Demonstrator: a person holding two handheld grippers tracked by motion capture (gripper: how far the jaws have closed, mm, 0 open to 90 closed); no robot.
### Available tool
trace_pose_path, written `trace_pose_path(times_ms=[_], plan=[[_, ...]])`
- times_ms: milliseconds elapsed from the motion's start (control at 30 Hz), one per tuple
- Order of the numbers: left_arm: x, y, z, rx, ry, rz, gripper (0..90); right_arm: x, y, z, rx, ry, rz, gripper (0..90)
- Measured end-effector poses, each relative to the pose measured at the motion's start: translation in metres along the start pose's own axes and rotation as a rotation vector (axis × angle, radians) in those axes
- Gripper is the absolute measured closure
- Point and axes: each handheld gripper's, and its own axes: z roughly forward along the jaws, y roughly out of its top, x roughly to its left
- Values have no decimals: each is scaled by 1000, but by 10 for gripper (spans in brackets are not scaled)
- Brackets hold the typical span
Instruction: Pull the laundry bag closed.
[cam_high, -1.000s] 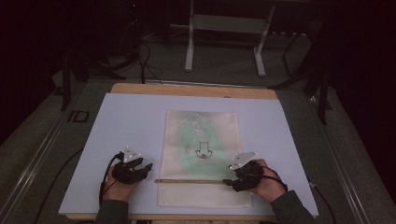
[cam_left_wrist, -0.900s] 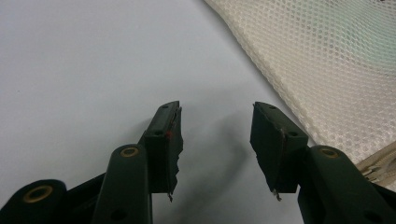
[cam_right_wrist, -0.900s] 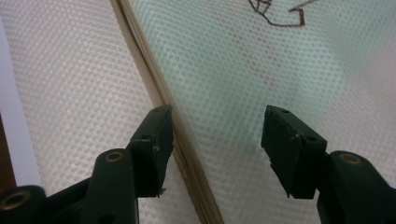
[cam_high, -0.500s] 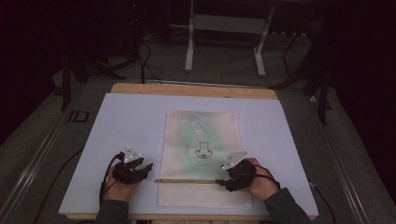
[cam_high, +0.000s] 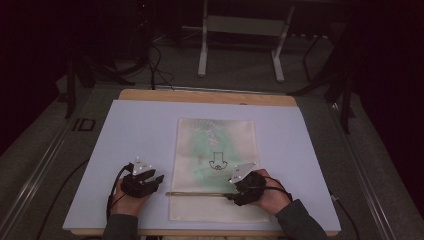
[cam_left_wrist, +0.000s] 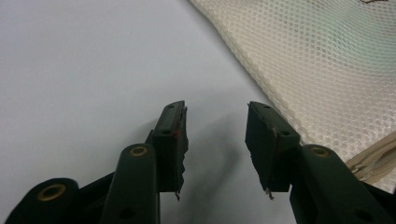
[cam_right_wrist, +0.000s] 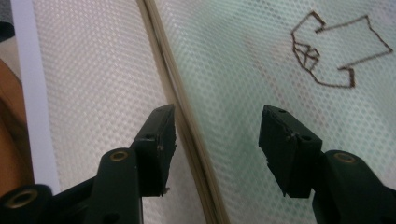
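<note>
Tools both gape, empty. My right tool (cam_high: 239, 192) has slid left along the mesh bag's (cam_high: 216, 135) zipper (cam_high: 197, 194); left tool (cam_high: 150, 181) waits on the desk (cam_high: 130, 130). Probably lining up a pinch.

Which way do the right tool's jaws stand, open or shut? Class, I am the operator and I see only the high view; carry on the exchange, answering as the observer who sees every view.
Observer: The right tool is open. In the right gripper view its jaws stand apart above the mesh bag.
Operator: Is anything between them?
Observer: Yes, the bag's tan strip runs up between the jaws, close to the one at that view's left.
Operator: And the left tool?
Observer: The left tool is open as well. In its own view the jaws are over the bare table, beside the bag's edge.
</note>
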Motion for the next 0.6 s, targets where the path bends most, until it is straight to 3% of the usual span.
trace_pose_path(times_ms=[600], plan=[[-2,0,1,4,-8,7,592,9,21,14,-12,35,-42,492]])
